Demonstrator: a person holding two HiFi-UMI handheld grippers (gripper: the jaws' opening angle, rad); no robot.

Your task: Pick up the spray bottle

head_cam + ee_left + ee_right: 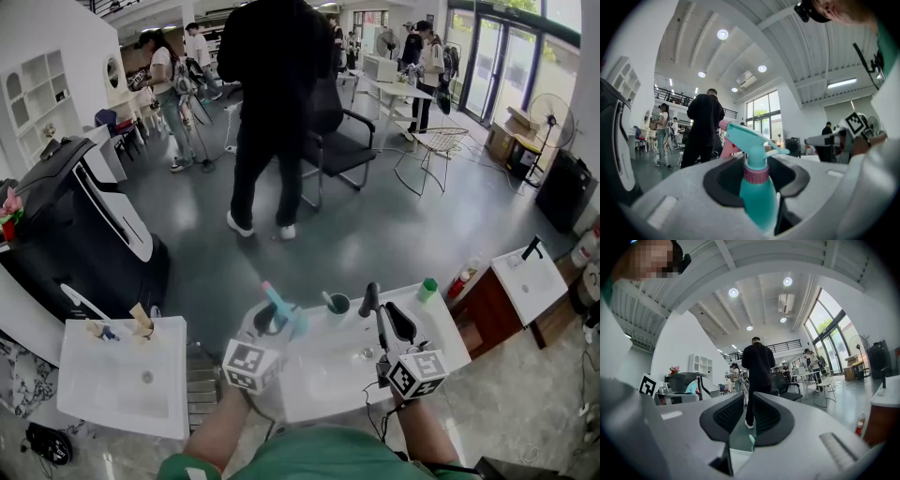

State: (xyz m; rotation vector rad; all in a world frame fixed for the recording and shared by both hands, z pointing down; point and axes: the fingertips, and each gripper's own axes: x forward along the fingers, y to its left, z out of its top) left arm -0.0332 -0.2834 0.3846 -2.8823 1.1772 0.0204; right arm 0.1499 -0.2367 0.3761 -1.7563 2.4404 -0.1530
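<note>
Now, left gripper (758, 177) clamped on the teal plastic spray bottle (757, 199), right gripper (746, 420) slightly open and empty, you should lift straight up.

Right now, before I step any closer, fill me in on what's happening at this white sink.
A person stands over the white sink with a handheld gripper in each hand. The left claw is closed on the teal spray bottle, gripping its body with the bottle upright. The right claw is slightly open and empty, held level beside it. Whether the bottle is clear of the sink top can't be told from these views.
</note>
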